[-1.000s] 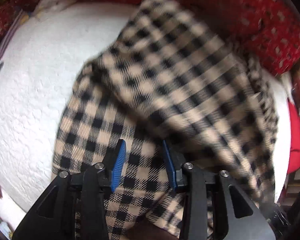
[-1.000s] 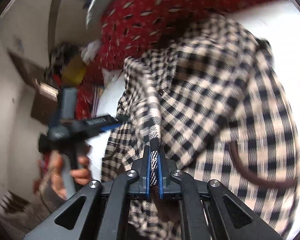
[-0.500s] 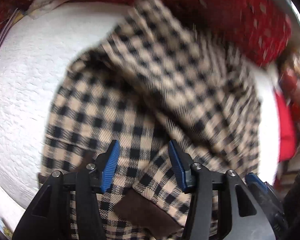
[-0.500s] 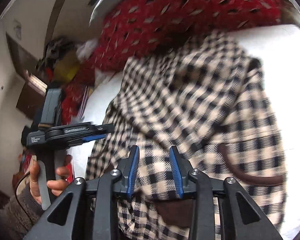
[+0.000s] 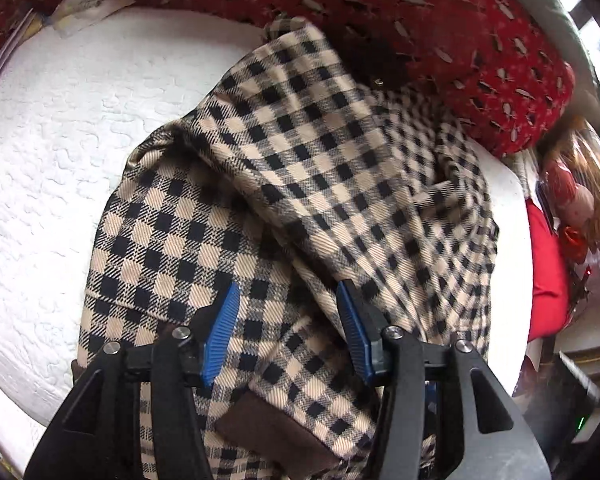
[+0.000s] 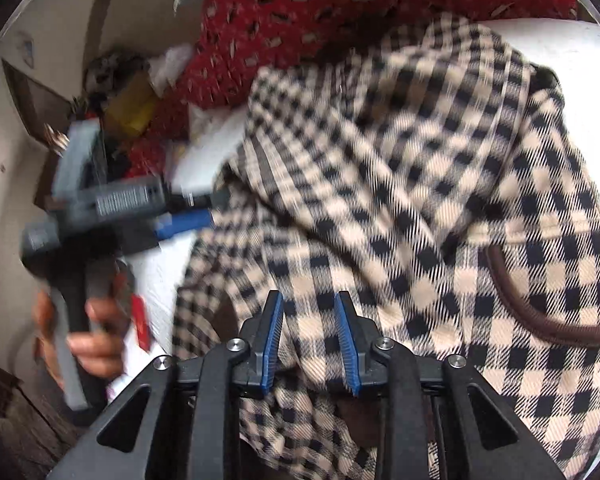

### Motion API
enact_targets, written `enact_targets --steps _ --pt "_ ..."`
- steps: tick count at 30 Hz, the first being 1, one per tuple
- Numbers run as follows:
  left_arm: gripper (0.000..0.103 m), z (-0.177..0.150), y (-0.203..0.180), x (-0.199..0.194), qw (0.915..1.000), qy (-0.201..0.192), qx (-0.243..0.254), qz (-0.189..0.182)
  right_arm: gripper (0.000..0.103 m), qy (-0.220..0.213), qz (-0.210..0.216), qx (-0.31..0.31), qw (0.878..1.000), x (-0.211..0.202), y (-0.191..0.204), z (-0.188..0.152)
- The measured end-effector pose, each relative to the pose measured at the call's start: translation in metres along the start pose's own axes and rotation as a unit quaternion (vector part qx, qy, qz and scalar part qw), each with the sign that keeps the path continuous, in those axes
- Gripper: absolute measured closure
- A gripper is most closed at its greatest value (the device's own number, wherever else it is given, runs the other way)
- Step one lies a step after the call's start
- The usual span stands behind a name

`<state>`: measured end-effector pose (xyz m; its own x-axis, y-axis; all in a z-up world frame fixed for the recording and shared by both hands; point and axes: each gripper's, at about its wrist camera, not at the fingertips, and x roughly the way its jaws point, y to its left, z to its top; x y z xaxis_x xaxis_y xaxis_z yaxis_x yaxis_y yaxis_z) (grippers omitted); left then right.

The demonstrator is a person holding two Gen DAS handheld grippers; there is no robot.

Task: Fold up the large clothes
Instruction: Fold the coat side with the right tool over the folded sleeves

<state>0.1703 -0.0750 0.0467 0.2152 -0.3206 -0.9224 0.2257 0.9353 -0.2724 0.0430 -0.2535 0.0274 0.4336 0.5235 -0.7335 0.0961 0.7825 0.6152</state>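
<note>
Right hand-held gripper released the checked coat, lying lengthwise toward the red blanket.

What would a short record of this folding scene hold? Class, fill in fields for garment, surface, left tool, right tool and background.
garment: checked beige and black jacket with brown trim, lying bunched and partly folded
surface: white textured mattress
left tool: blue pads apart above the cloth, gripping nothing
right tool: jaws closing slightly, pads apart over the cloth, pinching nothing
background: red patterned cushion behind the jacket
hand: holds the left tool's handle
</note>
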Motion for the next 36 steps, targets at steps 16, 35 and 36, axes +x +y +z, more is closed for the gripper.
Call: enact_targets --steps 16,35,36 --pt "0.049 -0.002 0.046 0.033 0.9881 0.051 -0.102 -0.103 0.1 0.058 -0.03 -0.167 0.984 0.009 0.048 -0.021" --pt "0.069 0.041 0.04 -0.013 0.9963 -0.025 -0.039 -0.072 0.077 0.022 -0.025 -0.027 0.999 0.017 -0.031 0.044" --pt "0.06 0.056 0.034 -0.015 0.9972 -0.035 -0.03 -0.06 0.077 0.003 -0.013 -0.025 1.0 0.012 -0.028 0.052"
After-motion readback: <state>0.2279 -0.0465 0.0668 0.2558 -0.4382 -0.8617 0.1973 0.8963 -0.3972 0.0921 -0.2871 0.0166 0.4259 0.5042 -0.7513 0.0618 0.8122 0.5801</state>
